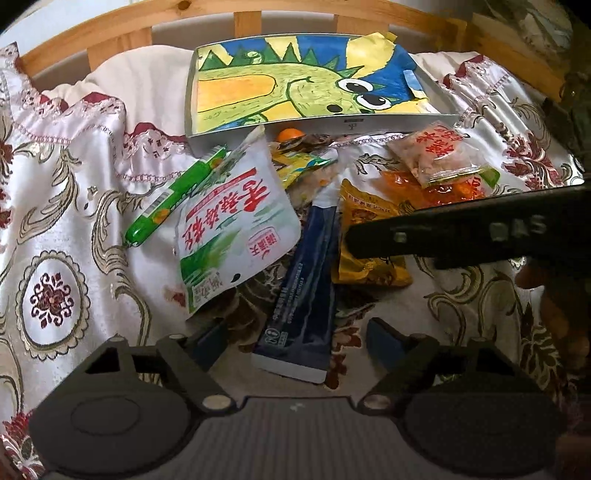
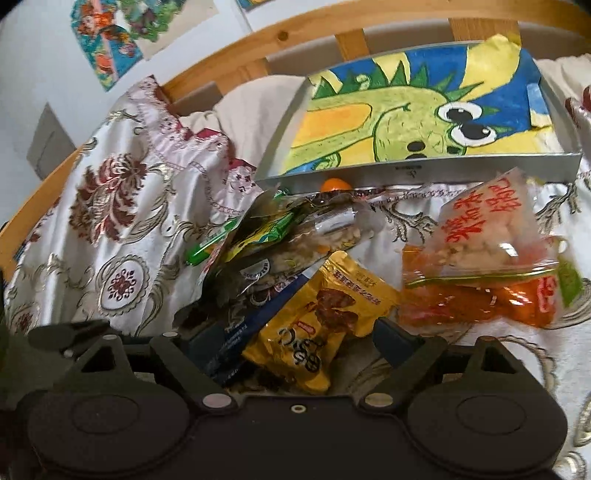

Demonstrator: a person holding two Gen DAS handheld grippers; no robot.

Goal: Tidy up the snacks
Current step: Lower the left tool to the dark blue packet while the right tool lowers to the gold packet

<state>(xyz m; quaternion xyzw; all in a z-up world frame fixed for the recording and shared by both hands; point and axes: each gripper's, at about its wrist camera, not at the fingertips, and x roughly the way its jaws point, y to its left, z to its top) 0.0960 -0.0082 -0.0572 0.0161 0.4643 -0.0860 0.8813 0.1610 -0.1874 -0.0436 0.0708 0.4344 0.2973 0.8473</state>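
A heap of snack packets lies on an embroidered cloth [image 1: 66, 206]. My left gripper [image 1: 297, 338] is open and straddles a long dark blue packet [image 1: 306, 280] without touching it. Beside it lie a white-and-green pouch [image 1: 232, 229] and a green sausage stick [image 1: 173, 195]. My right gripper [image 2: 299, 341] is open around a yellow packet [image 2: 325, 317], also seen as the yellow packet [image 1: 369, 269] in the left wrist view. One black right finger [image 1: 461, 236] crosses over it there. An orange snack bag [image 2: 472, 302] and a clear bag with red writing [image 2: 487, 229] lie to the right.
A shallow grey box [image 1: 207, 136] lined with a dinosaur drawing stands behind the heap, also seen as the grey box [image 2: 443, 171]. A small orange ball [image 1: 290, 133] sits at its front wall. A wooden rail [image 1: 258, 7] runs along the back. Drawings [image 2: 107, 40] hang on the wall.
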